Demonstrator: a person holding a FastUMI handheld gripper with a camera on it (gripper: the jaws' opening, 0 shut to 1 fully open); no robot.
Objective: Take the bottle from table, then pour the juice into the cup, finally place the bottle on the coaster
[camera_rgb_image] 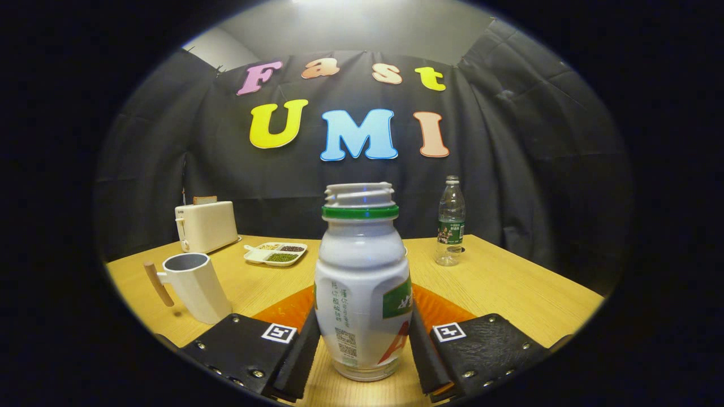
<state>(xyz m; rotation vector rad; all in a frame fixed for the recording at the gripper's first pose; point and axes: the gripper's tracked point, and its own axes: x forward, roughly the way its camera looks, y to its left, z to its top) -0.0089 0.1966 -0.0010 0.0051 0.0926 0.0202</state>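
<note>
Bottle [362, 282]: white, uncapped, green neck ring, upright on the table [509, 282], over the orange coaster [447, 308]. Gripper [363, 345]: both fingers pressed against the bottle's sides. Cup [195, 285]: left of the bottle, contents unseen. Divided tray [276, 253]: behind-left of the bottle, holding grains.

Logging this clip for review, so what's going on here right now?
A hand-held gripper has its two fingers on either side of an open juice bottle, which stands upright on the wooden table; whether they press on it is hard to tell. An orange coaster lies just behind the bottle. The cup with a wooden handle waits off to the left. Farther back are a toaster, a divided snack tray and a clear water bottle.
</note>
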